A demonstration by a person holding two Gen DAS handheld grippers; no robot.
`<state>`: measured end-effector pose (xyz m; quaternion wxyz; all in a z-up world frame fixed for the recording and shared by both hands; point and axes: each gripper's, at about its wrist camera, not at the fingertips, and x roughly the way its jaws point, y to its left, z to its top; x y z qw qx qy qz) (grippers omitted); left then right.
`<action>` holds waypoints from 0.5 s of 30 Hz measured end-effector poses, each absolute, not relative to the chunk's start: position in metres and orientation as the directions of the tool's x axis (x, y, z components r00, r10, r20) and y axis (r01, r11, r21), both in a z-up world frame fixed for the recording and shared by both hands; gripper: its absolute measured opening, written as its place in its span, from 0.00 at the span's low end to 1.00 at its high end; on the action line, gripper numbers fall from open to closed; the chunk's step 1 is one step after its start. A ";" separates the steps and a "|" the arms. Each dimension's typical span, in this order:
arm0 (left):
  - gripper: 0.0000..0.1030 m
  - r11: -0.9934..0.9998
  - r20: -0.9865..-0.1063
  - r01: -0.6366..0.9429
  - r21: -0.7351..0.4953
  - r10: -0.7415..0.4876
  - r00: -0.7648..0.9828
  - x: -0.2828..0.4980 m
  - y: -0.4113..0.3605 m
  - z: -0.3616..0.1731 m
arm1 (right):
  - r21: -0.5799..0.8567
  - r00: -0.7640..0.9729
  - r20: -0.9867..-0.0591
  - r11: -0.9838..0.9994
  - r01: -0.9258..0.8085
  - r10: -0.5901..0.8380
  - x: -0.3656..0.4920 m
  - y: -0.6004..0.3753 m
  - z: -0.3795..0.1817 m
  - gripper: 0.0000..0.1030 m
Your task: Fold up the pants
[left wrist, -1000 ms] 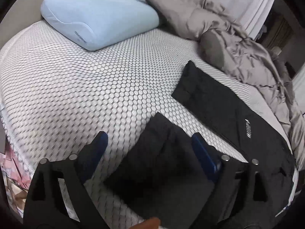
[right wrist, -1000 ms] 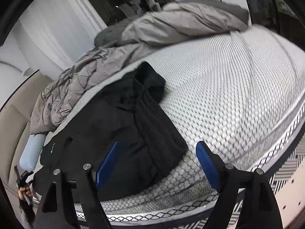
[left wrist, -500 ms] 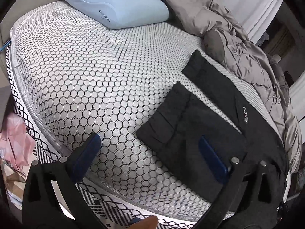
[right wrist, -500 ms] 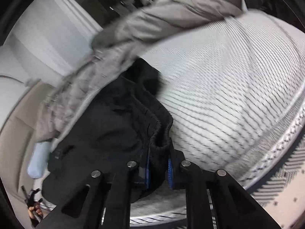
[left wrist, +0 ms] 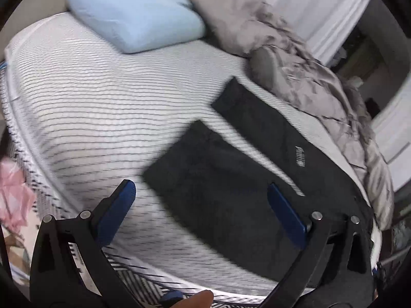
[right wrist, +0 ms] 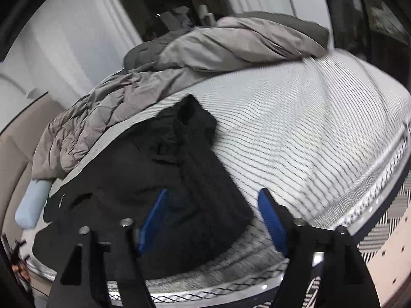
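- Blue pads line the inner faces of the black fingers on both hand-held grippers, which fill the bottom edge of each wrist view.
- The left gripper (left wrist: 201, 195) has its jaws spread wide and grips nothing; its right pad hangs over the near pant leg without pressing on it, and its left pad hangs over bare bedding.
- A fingertip (left wrist: 199, 298) of the person shows at the very bottom of the left view.
- The right gripper (right wrist: 213, 210) has its jaws opening; the folded corner of the waist end lies in the gap below them, and neither pad presses on it.
- The black pants (left wrist: 231, 179) lie flat on the near side of the bed, close to its edge. One leg is folded back short, the other stretches away with a small white label on it.
- In the right view the pants (right wrist: 143, 179) show a bunched, thicker waist end nearest the camera.
- The bed cover (left wrist: 102, 102) is white with a dark honeycomb pattern, blurred here.
- Beyond the pants, a crumpled grey duvet (right wrist: 205, 51) runs along the far side of the bed.
- A pale blue pillow (left wrist: 133, 15) lies at the head, beside a grey pillow (left wrist: 228, 18).
- White curtains (right wrist: 77, 38) hang behind.
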<state>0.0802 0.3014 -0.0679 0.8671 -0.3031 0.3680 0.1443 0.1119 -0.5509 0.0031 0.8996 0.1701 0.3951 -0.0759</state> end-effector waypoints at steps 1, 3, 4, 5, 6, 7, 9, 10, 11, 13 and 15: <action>0.99 0.777 -0.719 -0.459 -0.430 0.013 0.695 0.084 0.293 -0.066 | 0.236 0.676 -0.737 0.939 0.248 0.007 0.116 -0.544 0.007 0.81; 0.99 0.773 -0.710 -0.442 -0.455 -0.016 0.704 0.088 0.278 -0.066 | 0.219 0.673 -0.739 0.955 0.199 0.029 0.120 -0.528 0.011 0.81; 0.99 0.769 -0.708 -0.438 -0.465 -0.027 0.706 0.089 0.273 -0.067 | 0.215 0.671 -0.740 0.960 0.177 0.042 0.121 -0.520 0.009 0.81; 0.99 0.769 -0.706 -0.436 -0.468 -0.028 0.708 0.089 0.268 -0.068 | 0.217 0.670 -0.740 0.962 0.169 0.049 0.120 -0.516 0.007 0.81; 0.99 0.780 -0.706 -0.430 -0.455 -0.022 0.708 0.090 0.260 -0.069 | 0.221 0.671 -0.739 0.963 0.154 0.062 0.117 -0.512 0.005 0.81; 0.99 0.799 -0.714 -0.420 -0.431 -0.017 0.700 0.092 0.253 -0.070 | 0.223 0.668 -0.741 0.965 0.141 0.074 0.117 -0.509 0.003 0.81; 0.99 0.839 -0.728 -0.382 -0.389 -0.026 0.685 0.100 0.238 -0.073 | 0.204 0.653 -0.752 0.974 0.100 0.090 0.117 -0.500 -0.003 0.81; 0.99 0.861 -0.741 -0.356 -0.362 -0.034 0.671 0.105 0.229 -0.076 | 0.195 0.650 -0.753 0.979 0.068 0.104 0.118 -0.493 -0.005 0.81; 0.99 0.875 -0.751 -0.341 -0.343 -0.037 0.660 0.109 0.222 -0.079 | 0.197 0.645 -0.753 0.980 0.035 0.128 0.120 -0.488 -0.009 0.81; 0.99 0.886 -0.761 -0.327 -0.330 -0.045 0.647 0.116 0.210 -0.087 | 0.221 0.622 -0.759 0.975 -0.034 0.193 0.123 -0.477 -0.018 0.81; 0.99 0.902 -0.776 -0.302 -0.309 -0.055 0.628 0.128 0.194 -0.087 | 0.171 0.591 -0.788 0.983 -0.061 0.174 0.130 -0.459 -0.026 0.79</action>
